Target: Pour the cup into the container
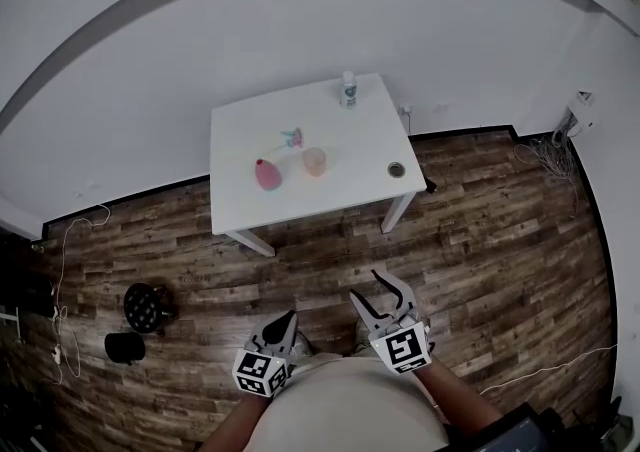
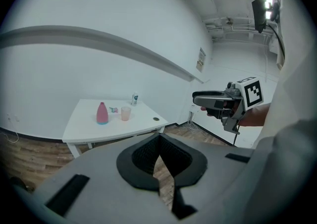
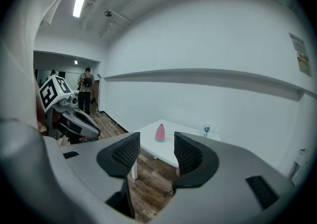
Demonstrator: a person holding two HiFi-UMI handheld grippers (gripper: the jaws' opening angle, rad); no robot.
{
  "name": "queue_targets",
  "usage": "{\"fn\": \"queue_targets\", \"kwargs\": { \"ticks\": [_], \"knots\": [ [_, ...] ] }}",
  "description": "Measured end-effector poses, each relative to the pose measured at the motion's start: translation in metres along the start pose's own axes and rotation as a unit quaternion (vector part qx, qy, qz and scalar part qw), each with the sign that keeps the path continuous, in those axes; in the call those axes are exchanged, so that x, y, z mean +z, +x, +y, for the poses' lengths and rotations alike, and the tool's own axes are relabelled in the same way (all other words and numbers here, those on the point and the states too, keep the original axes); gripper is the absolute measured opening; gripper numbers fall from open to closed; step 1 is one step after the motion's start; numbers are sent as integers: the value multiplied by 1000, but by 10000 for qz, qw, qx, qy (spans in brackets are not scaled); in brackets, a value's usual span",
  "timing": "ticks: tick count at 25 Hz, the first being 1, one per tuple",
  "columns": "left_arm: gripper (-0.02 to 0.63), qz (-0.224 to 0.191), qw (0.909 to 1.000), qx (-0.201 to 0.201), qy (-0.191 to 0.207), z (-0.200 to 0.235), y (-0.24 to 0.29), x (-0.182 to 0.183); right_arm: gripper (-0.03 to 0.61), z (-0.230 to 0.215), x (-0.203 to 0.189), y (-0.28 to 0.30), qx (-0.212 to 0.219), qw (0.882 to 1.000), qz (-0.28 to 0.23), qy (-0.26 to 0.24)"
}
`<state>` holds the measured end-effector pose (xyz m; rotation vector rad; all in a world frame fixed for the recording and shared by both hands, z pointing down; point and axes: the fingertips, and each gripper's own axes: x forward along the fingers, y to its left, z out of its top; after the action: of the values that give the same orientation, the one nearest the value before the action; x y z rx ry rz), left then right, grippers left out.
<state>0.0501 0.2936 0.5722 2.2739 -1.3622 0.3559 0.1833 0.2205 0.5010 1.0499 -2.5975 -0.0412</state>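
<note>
A white table (image 1: 250, 210) stands ahead on the wood floor. On it are a pink bottle-shaped container (image 1: 267, 174) and, to its right, a translucent peach cup (image 1: 315, 161). Both grippers hang well short of the table, over the floor in front of the person's body. My left gripper (image 1: 289, 318) is shut with nothing in it; my right gripper (image 1: 365, 284) is open and empty. The left gripper view shows the container (image 2: 102, 113) and cup (image 2: 126, 114) far beyond the shut jaws. In the right gripper view the container (image 3: 160, 133) shows between the open fingers; the cup is hidden.
A small white bottle (image 1: 348, 90) stands at the table's far edge, a small pink-and-teal item (image 1: 291, 137) behind the cup, a round grommet (image 1: 397, 169) near the right corner. Black objects (image 1: 148, 306) and cables lie on the floor at left. A person (image 3: 86, 89) stands in a far doorway.
</note>
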Motion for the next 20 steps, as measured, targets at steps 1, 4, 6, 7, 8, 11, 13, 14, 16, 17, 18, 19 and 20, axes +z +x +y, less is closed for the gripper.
{"fn": "queue_targets", "kwargs": {
  "ticks": [1,4,6,7,8,11,13,14,16,17,18,19,20],
  "knots": [
    [11,3,10000,-42,15,4,-2,0,221,4,4,1,-63,10000,-19,6],
    [11,4,9999,-152,50,16,-9,1,221,14,15,3,-295,9995,-125,-7],
    [11,14,9997,-225,66,22,-13,0,221,20,20,3,-388,9990,-221,-21],
    [11,25,9996,-265,75,25,-14,-1,222,24,21,3,-411,9988,-249,-26],
    [11,38,9995,-303,85,27,-15,-2,221,27,21,3,-429,9988,-252,-32],
    [11,67,9991,-404,99,33,-17,-2,222,36,19,4,-494,9986,-194,-38],
    [11,64,9989,-456,93,37,-17,-2,222,41,13,5,-518,9986,-100,-39],
    [11,61,9988,-478,82,39,-17,-2,222,43,10,6,-527,9986,-54,-33],
    [11,63,9986,-513,58,43,-15,-3,222,46,5,7,-559,9984,19,-11],
    [11,70,9986,-526,47,44,-14,-4,222,47,2,7,-580,9983,50,-10],
    [11,77,9985,-537,37,45,-13,-5,222,47,0,7,-602,9982,77,-13],
    [11,83,9985,-546,25,46,-12,-5,222,47,-2,7,-623,9980,102,-17],
    [11,89,9984,-551,8,48,-11,-6,222,48,-4,7,-638,9979,132,-16]
  ]
}}
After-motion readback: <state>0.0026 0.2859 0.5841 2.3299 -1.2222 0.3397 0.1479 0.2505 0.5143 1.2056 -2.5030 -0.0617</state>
